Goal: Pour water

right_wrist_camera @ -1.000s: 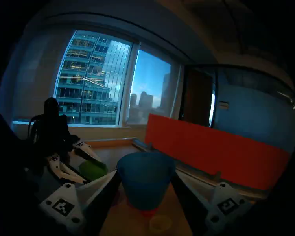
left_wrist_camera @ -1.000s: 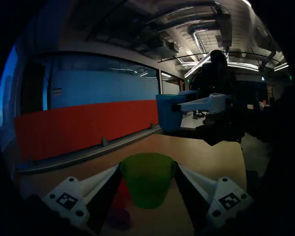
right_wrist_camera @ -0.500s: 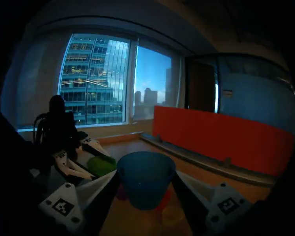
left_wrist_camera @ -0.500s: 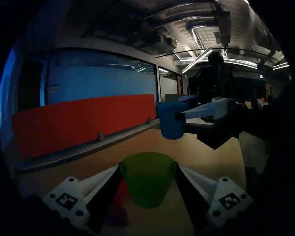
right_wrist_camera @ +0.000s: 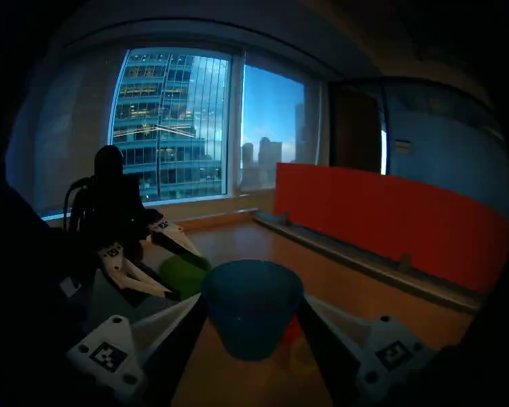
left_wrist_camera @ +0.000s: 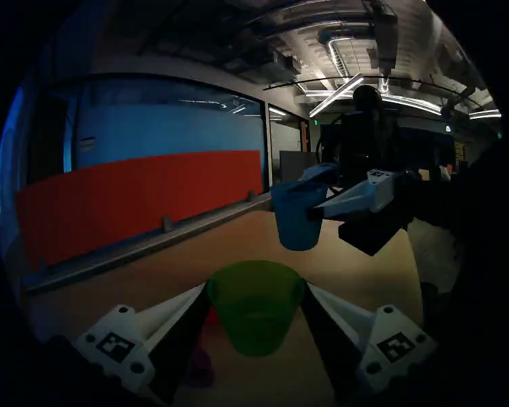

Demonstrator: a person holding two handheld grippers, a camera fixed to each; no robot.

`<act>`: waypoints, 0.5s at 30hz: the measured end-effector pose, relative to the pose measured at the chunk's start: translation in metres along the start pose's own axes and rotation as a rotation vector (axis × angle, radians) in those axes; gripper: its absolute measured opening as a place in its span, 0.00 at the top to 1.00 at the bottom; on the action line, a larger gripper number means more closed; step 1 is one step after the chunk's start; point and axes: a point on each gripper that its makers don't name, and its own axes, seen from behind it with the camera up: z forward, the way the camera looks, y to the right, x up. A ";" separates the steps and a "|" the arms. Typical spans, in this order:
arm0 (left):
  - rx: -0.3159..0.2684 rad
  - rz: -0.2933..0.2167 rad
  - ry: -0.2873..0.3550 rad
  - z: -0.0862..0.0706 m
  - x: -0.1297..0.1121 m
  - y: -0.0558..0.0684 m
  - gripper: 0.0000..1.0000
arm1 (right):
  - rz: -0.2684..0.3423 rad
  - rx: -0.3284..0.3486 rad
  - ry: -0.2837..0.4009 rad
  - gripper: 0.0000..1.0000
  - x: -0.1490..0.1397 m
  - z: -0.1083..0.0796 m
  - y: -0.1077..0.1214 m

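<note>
Your left gripper (left_wrist_camera: 254,293) has its fingers clamped on the green cup (left_wrist_camera: 256,315), upright between them. Your right gripper (right_wrist_camera: 252,306) grasps the blue cup (right_wrist_camera: 252,325) likewise. Ahead of the left fingers, the blue cup hangs above the wooden surface (left_wrist_camera: 366,268).

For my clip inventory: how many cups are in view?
2: green cup in the left tool, blue cup in the right tool. Behind them, red shapes may be more.

Left gripper view: your left gripper (left_wrist_camera: 254,293) has the first cup (left_wrist_camera: 256,322) between its fingers, over the table (left_wrist_camera: 186,266). Beyond, right of centre, your right gripper (left_wrist_camera: 310,197) carries the second cup (left_wrist_camera: 295,220). A partition (left_wrist_camera: 139,197) runs along the table's left edge.
</note>
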 end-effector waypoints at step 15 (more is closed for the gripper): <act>-0.038 0.018 -0.098 0.012 -0.031 0.008 0.12 | -0.002 0.056 -0.106 0.09 -0.037 0.006 -0.010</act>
